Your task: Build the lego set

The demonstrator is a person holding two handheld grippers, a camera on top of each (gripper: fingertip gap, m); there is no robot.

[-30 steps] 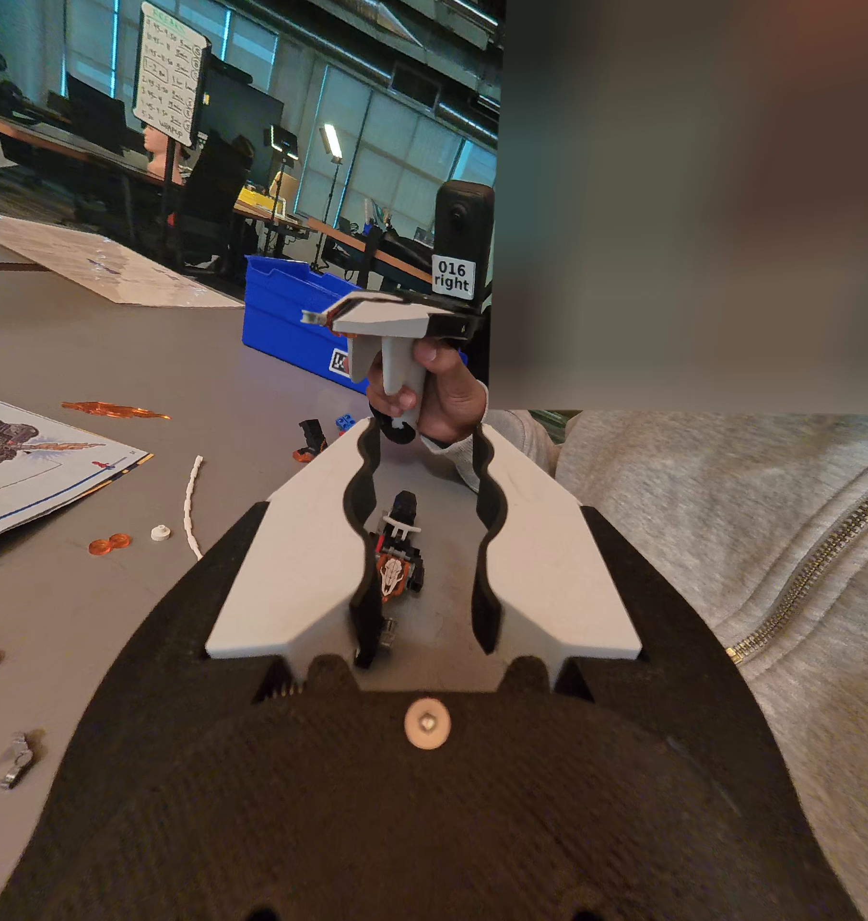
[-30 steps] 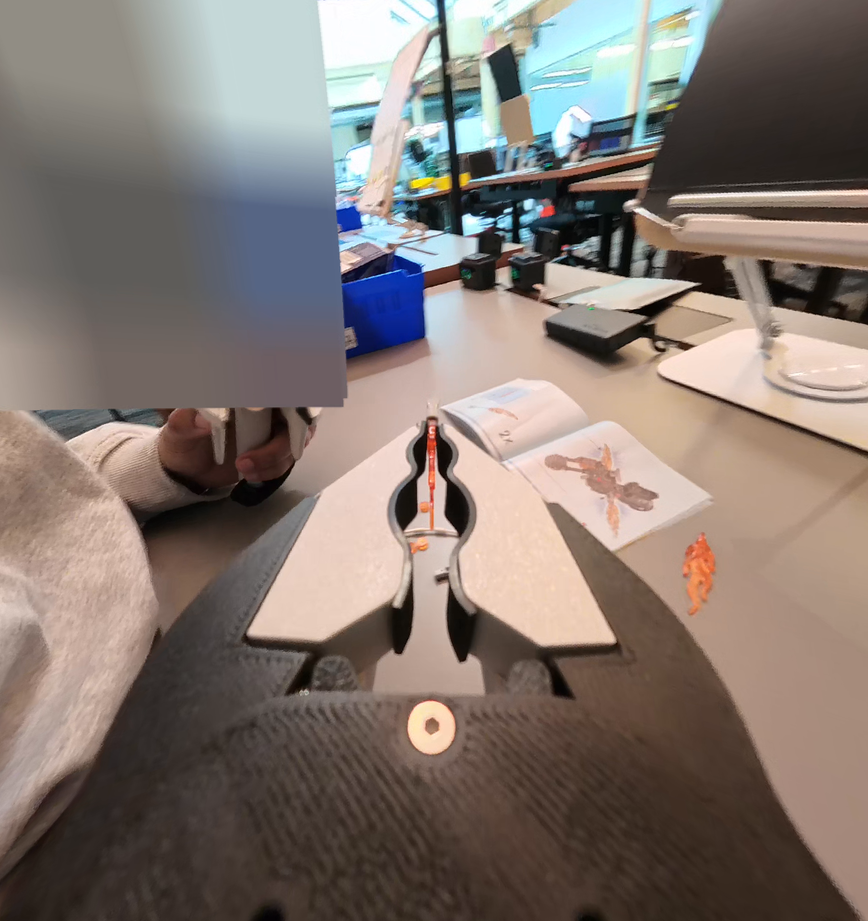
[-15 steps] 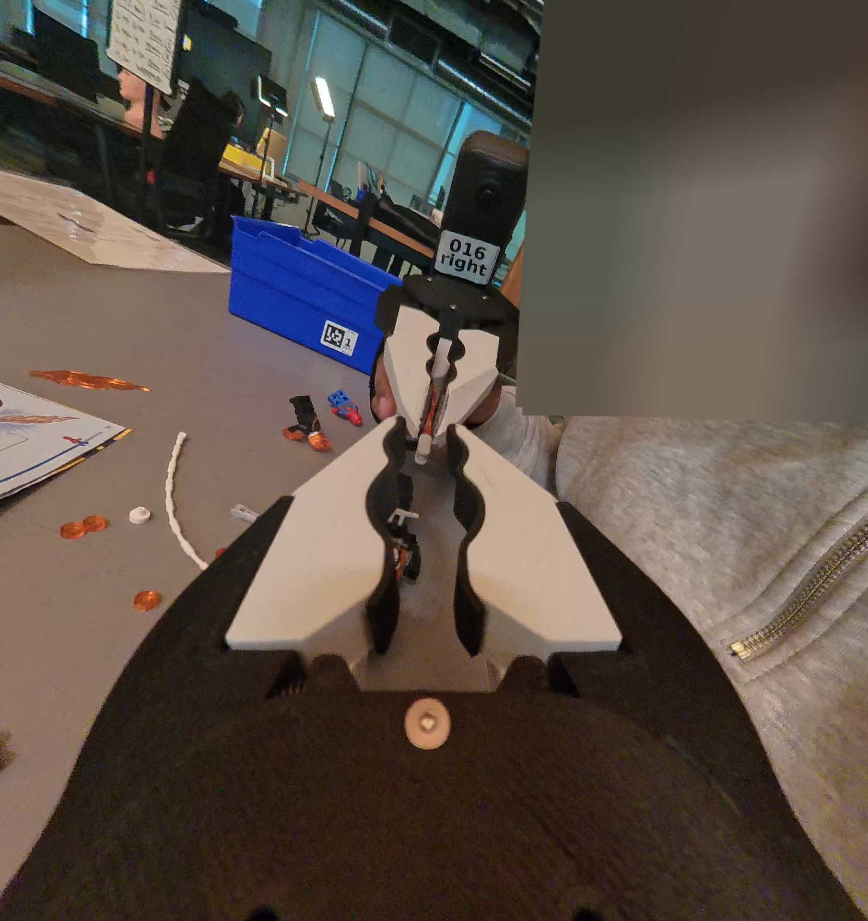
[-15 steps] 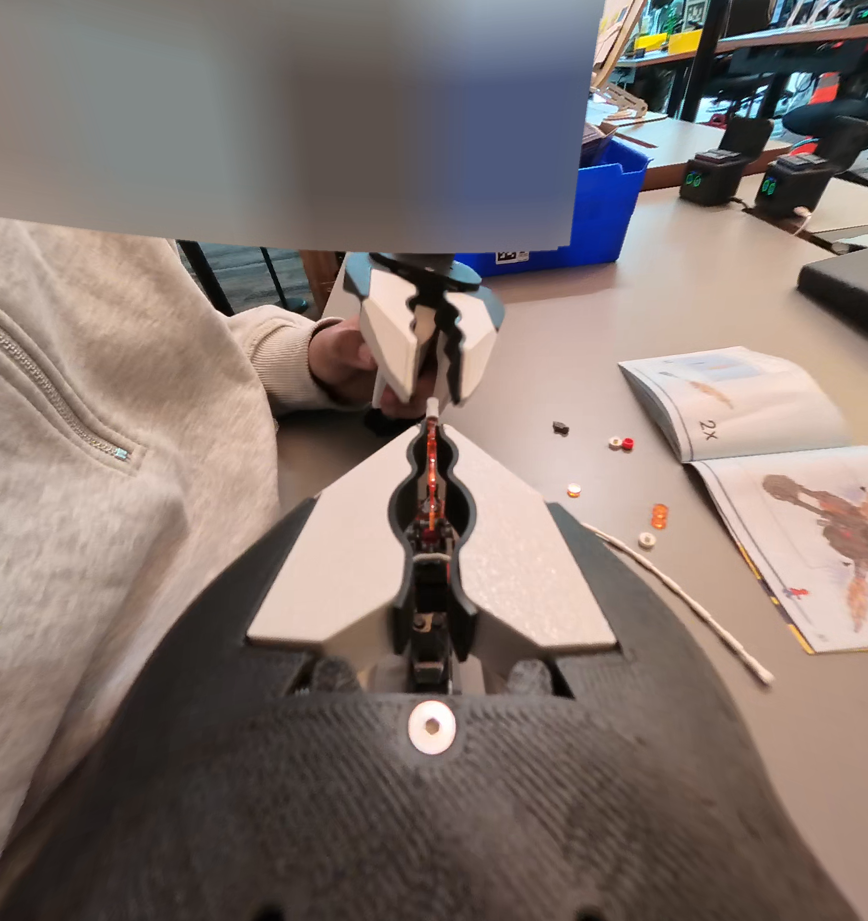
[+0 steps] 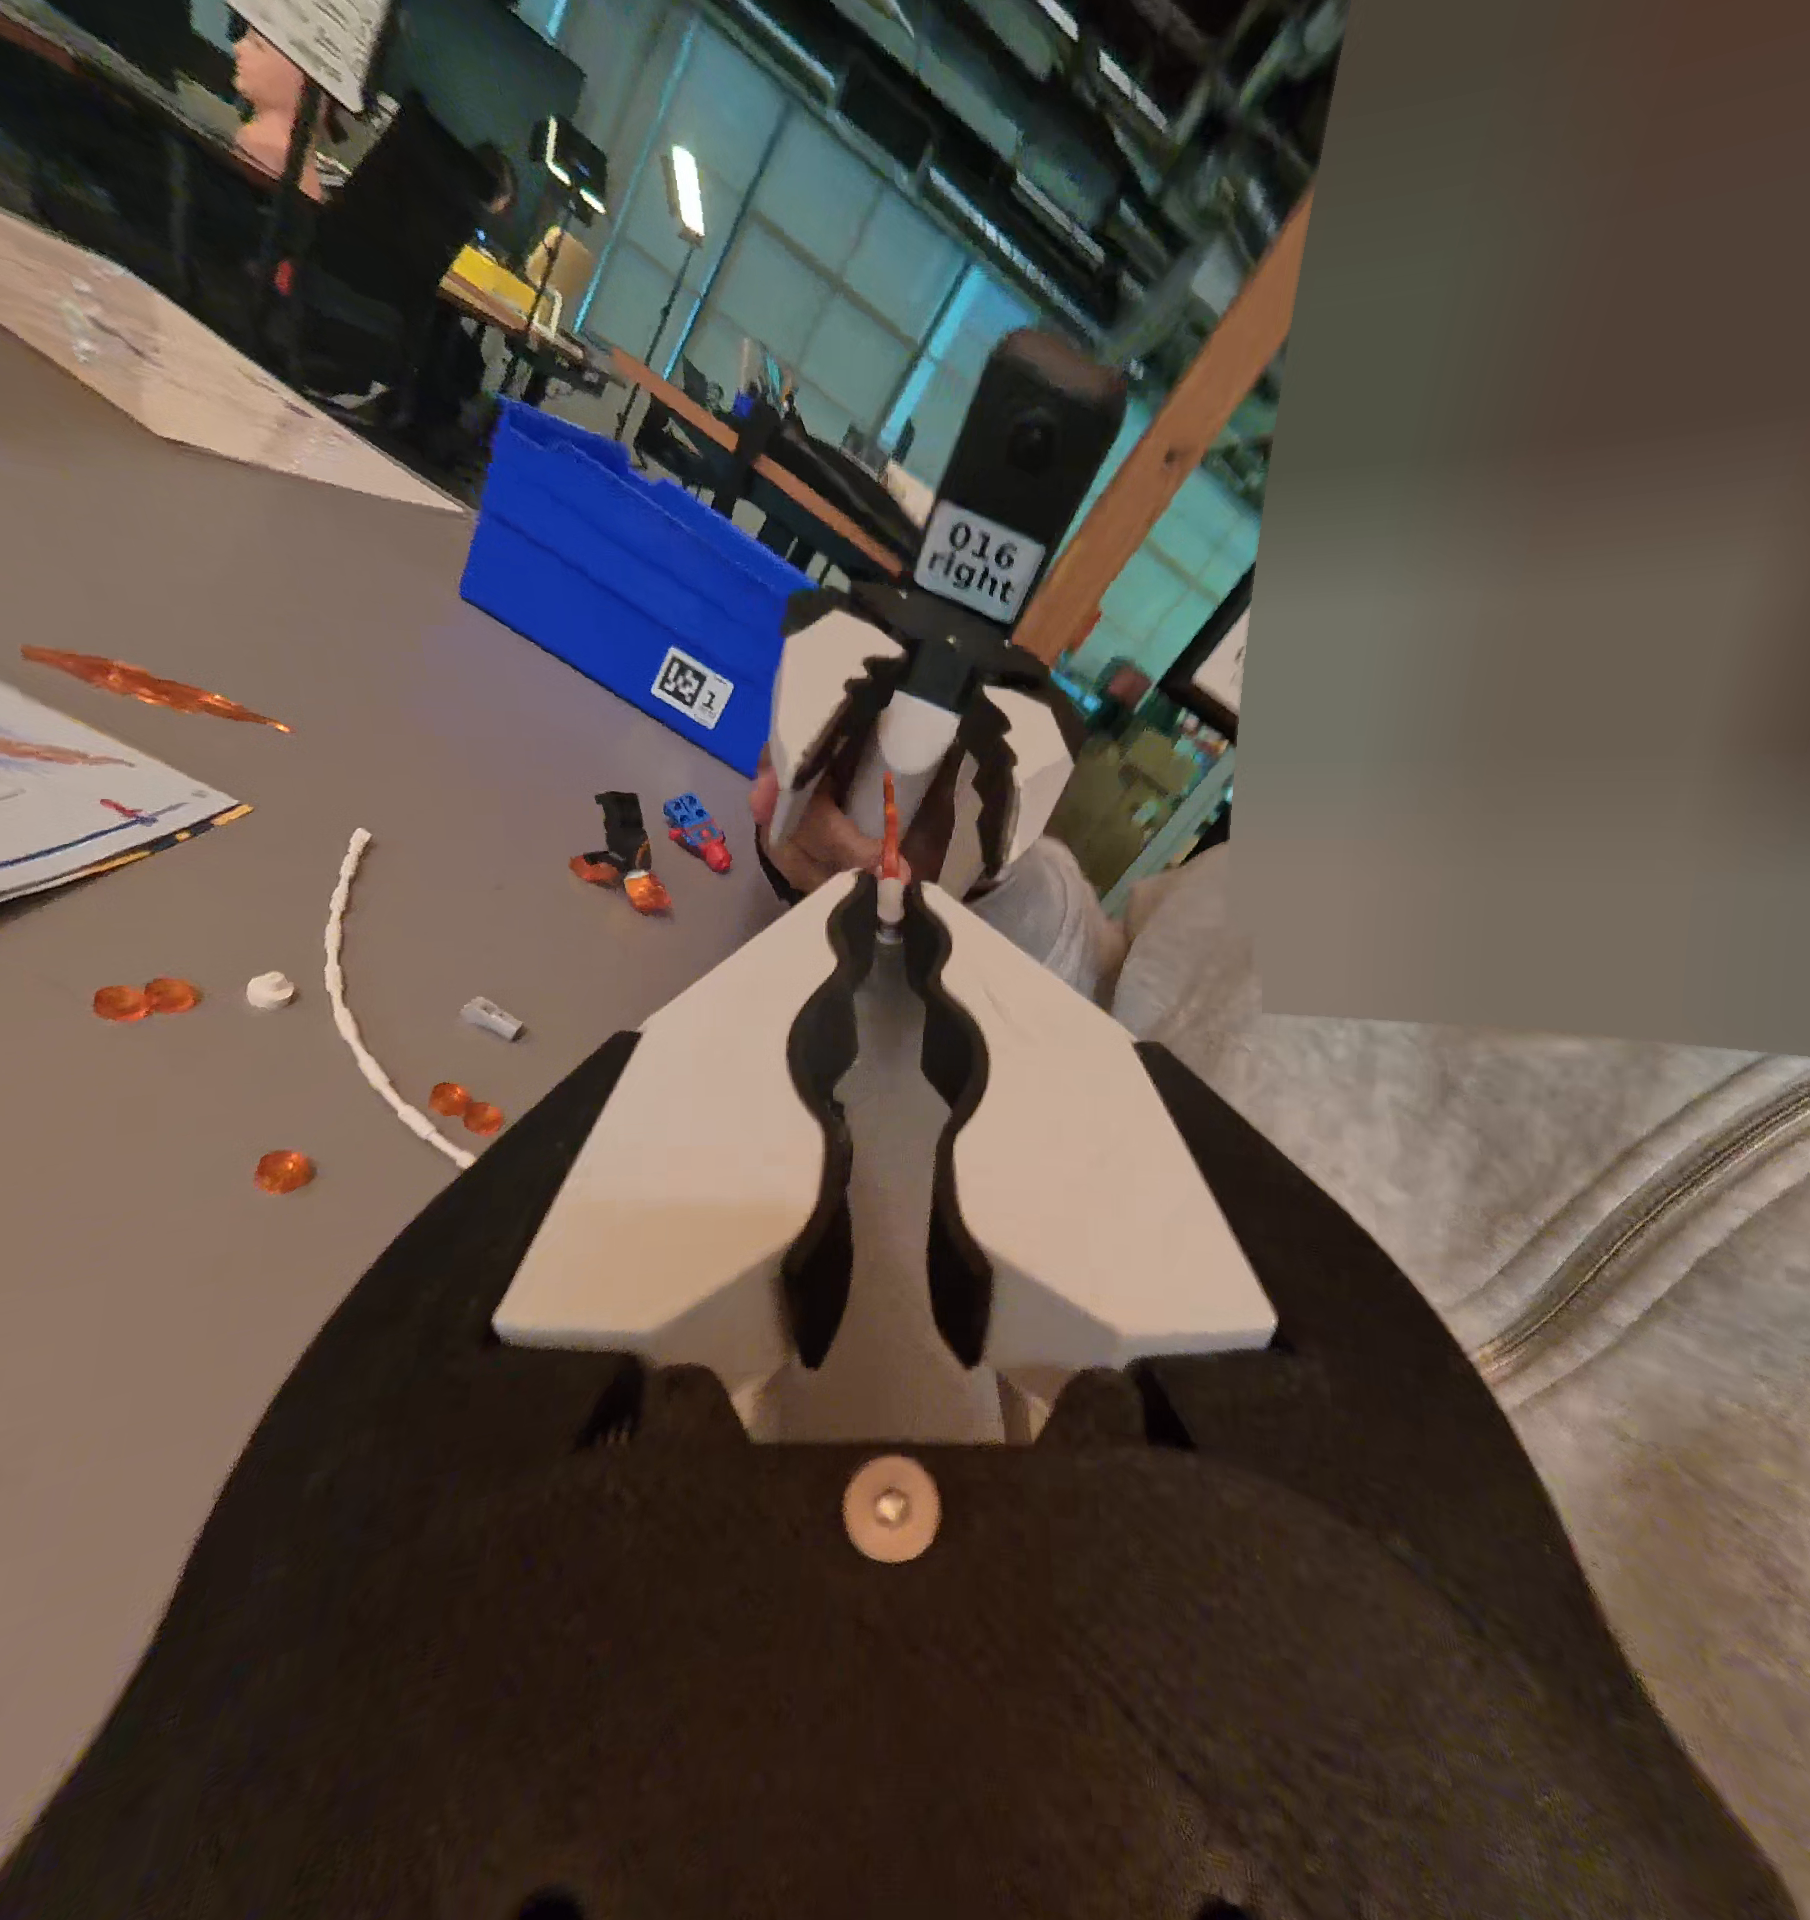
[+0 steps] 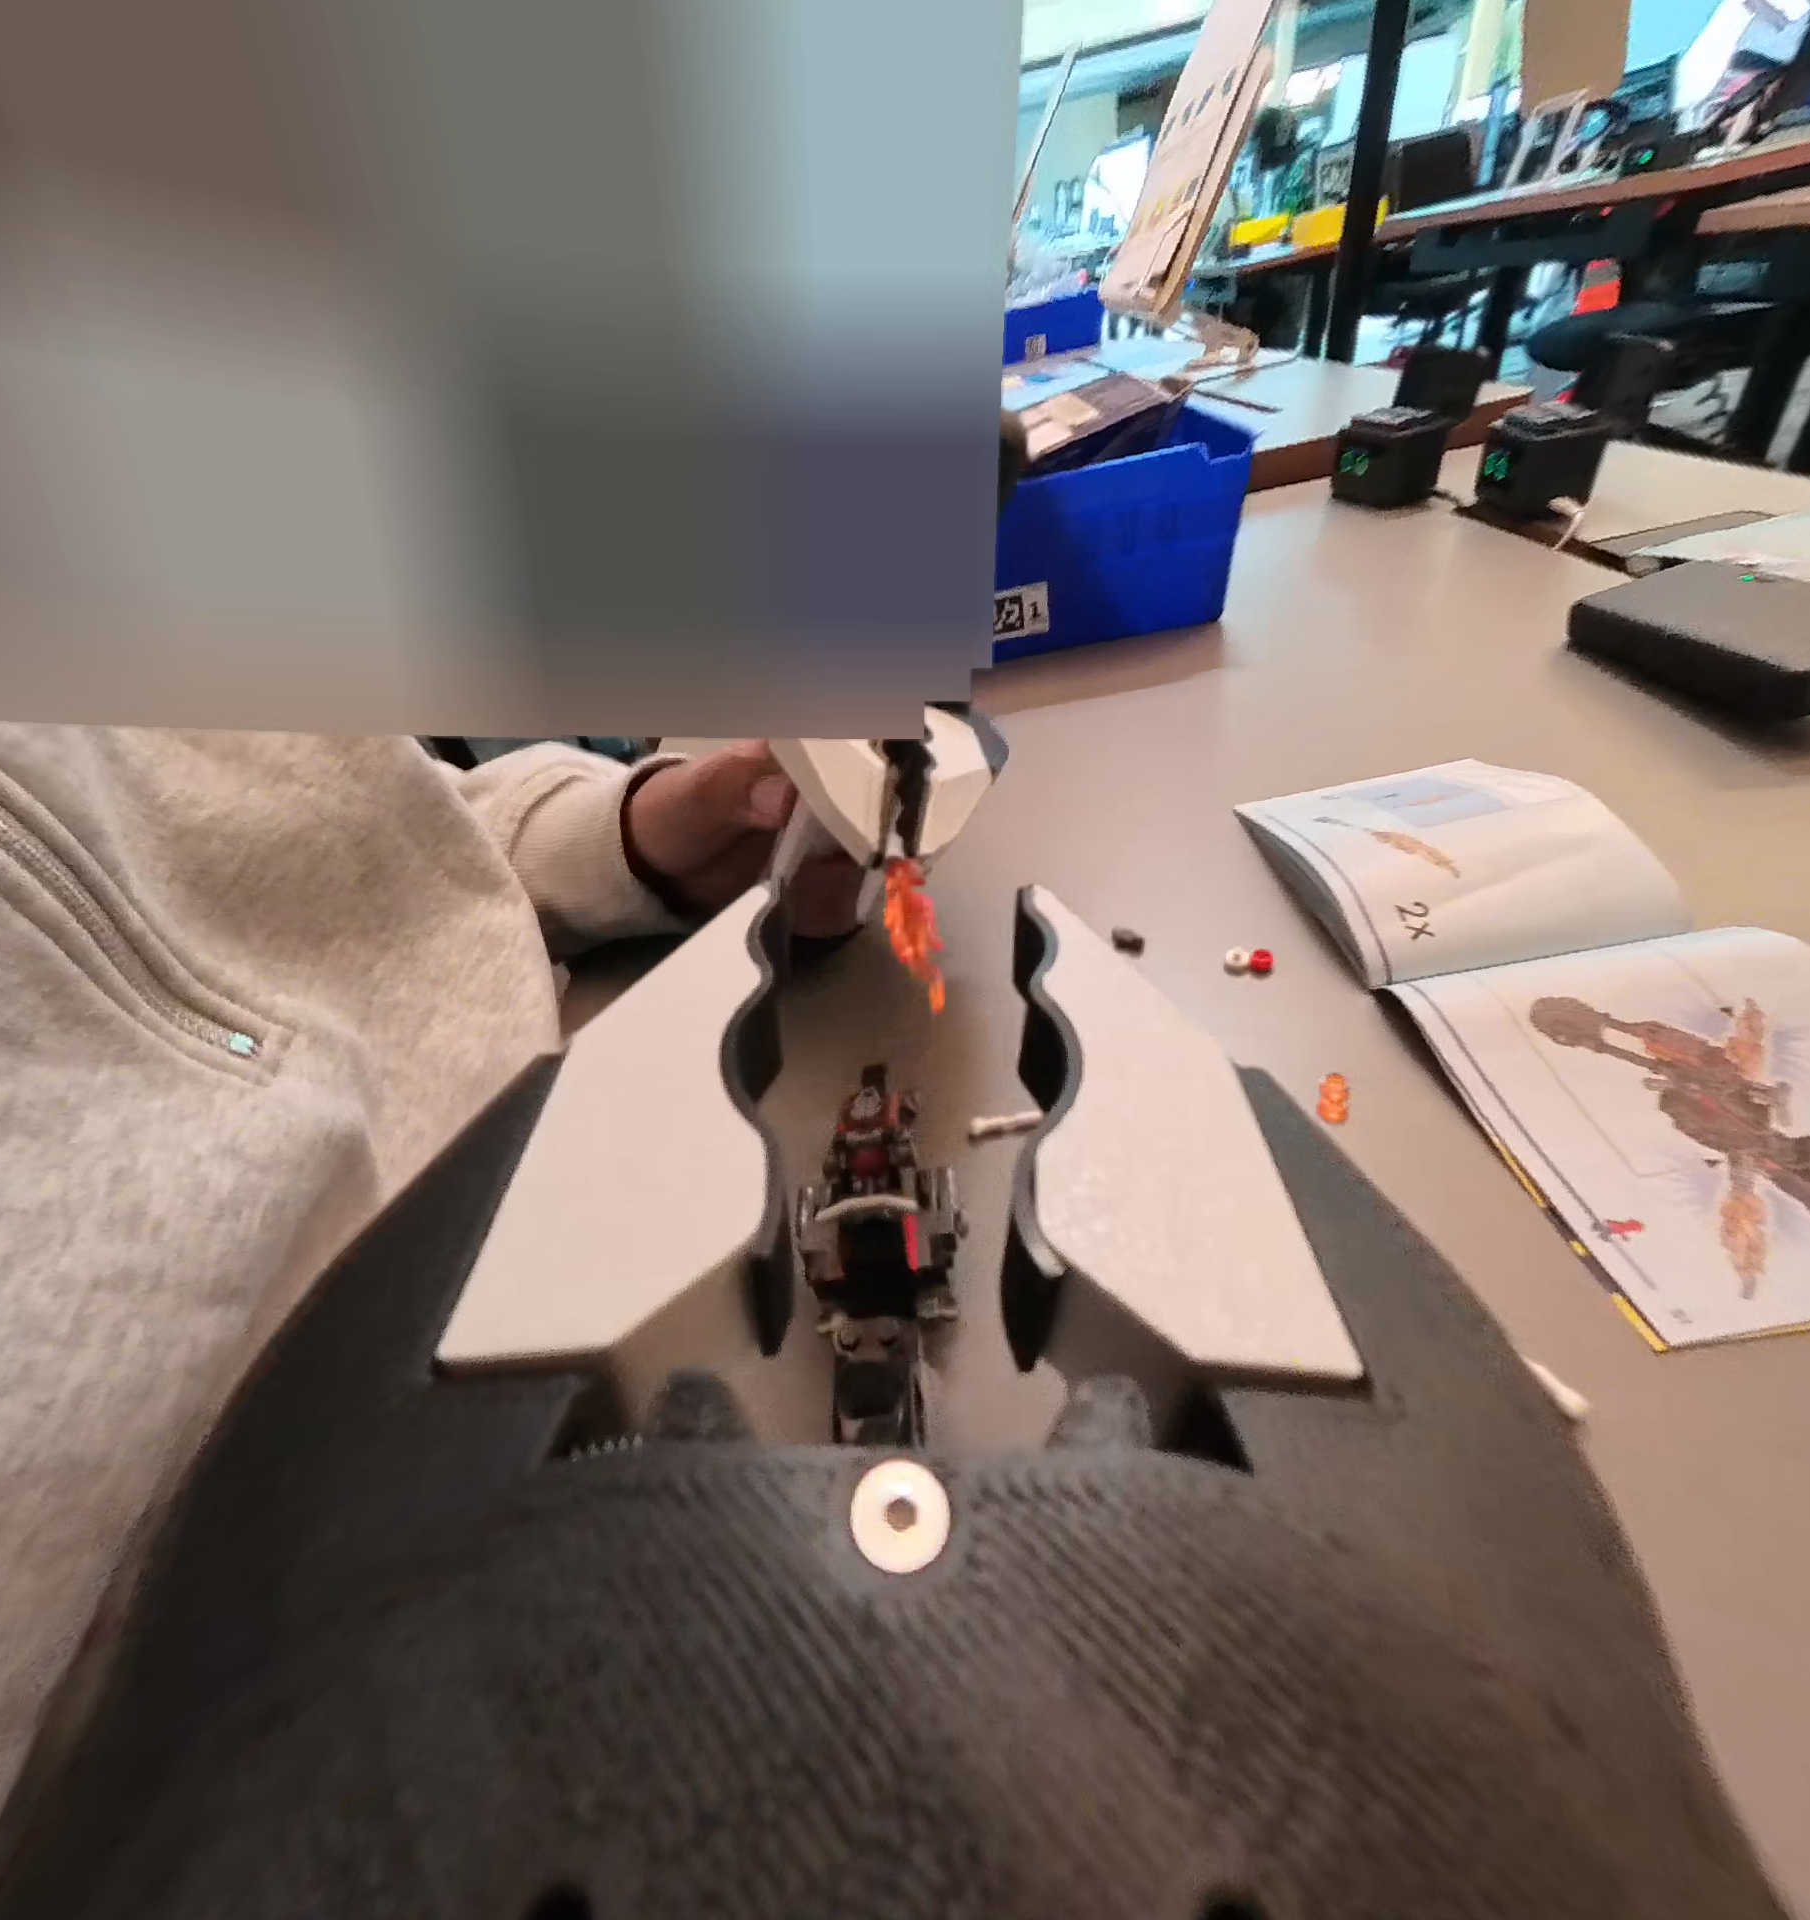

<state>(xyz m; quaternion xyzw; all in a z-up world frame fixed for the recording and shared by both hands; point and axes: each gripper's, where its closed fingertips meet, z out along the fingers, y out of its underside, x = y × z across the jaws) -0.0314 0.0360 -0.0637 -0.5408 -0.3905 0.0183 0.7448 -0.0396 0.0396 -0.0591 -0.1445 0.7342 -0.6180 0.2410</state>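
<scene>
My left gripper [image 5: 885, 894] is shut at its tips on a small orange flame piece [image 5: 888, 831] with a white stub. In the right wrist view the left gripper [image 6: 896, 831] holds the flame piece [image 6: 911, 930] hanging down from its tips. My right gripper [image 6: 896, 902] is open and empty, with its fingers on either side of the flame without touching it. It faces the left gripper in the left wrist view [image 5: 911, 748]. A dark lego motorcycle model [image 6: 875, 1226] lies on the grey table [image 6: 1296, 748] between and below the right fingers.
An open instruction booklet [image 6: 1607, 1039] lies to the right. A blue bin [image 5: 610, 582] stands at the back. Loose orange studs [image 5: 142, 1000], a white chain piece [image 5: 345, 977], small sub-builds [image 5: 620, 842] and a long flame piece [image 5: 153, 686] lie scattered. A person's grey sweatshirt [image 5: 1503, 1247] is close.
The right gripper turned to face the left one with the flame piece, then opened. The left gripper closed on the piece and lifted off the motorcycle model.
</scene>
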